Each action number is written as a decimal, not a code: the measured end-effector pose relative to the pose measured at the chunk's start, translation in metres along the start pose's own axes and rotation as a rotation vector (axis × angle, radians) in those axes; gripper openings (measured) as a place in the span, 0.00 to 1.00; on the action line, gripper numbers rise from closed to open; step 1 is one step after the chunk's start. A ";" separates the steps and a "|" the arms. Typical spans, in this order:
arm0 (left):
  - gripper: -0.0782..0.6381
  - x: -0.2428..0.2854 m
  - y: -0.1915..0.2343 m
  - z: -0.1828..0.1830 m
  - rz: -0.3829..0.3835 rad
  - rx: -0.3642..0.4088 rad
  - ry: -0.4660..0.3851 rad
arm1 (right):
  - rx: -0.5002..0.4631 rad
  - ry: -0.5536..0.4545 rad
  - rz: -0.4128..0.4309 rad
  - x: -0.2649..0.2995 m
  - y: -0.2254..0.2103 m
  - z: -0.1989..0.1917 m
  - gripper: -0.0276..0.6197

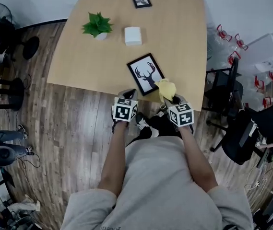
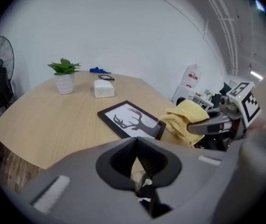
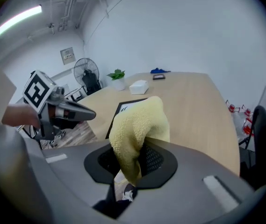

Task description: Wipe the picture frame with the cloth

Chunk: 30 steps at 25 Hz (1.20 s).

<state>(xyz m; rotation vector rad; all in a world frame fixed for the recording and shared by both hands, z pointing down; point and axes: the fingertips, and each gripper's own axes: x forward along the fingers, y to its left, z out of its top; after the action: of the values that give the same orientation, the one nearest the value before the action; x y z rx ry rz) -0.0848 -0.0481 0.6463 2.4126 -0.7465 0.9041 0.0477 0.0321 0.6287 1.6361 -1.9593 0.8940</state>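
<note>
Closest to me, at the lower middle of the head view, are my two tongs. My left gripper has its jaws pressed together with nothing between them. It hangs over the near edge of the light wooden table, just beside the frame's near left corner, and it holds nothing down.

My right gripper has its jaws closed on the soft yellow terry cloth. In the right gripper view the cloth rises out of the jaws as a thick folded bundle.

Just beyond it, in the centre of the head view, lies the flat black picture frame with a deer-head silhouette on white. The cloth sits at the lower right corner of this frame. I cannot tell whether it presses on the frame or only hangs over it.

By my judgement the grasping of the cloth is done and the cloth is brought to the frame, but the wiping itself is at its beginning. Nearly the whole face and the border are left to pass over.

Farther up the table stand a white box and a small green plant in a white pot. At the top edge lies a second, smaller black frame.
</note>
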 end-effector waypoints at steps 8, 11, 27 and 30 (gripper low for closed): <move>0.18 -0.033 0.001 0.028 0.061 0.009 -0.104 | 0.067 -0.173 -0.079 -0.017 -0.015 0.025 0.12; 0.18 -0.042 -0.004 0.033 0.044 0.024 -0.143 | 0.062 -0.213 -0.057 -0.013 -0.010 0.037 0.12; 0.18 -0.035 -0.010 0.028 -0.004 -0.058 -0.141 | 0.025 -0.207 0.054 -0.007 0.007 0.051 0.12; 0.18 -0.034 -0.008 0.030 0.002 -0.061 -0.142 | 0.022 -0.203 0.056 -0.006 0.007 0.053 0.12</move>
<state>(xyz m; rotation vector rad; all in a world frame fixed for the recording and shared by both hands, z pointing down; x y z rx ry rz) -0.0884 -0.0481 0.6006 2.4417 -0.8153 0.7056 0.0460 -0.0010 0.5867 1.7524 -2.1471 0.7986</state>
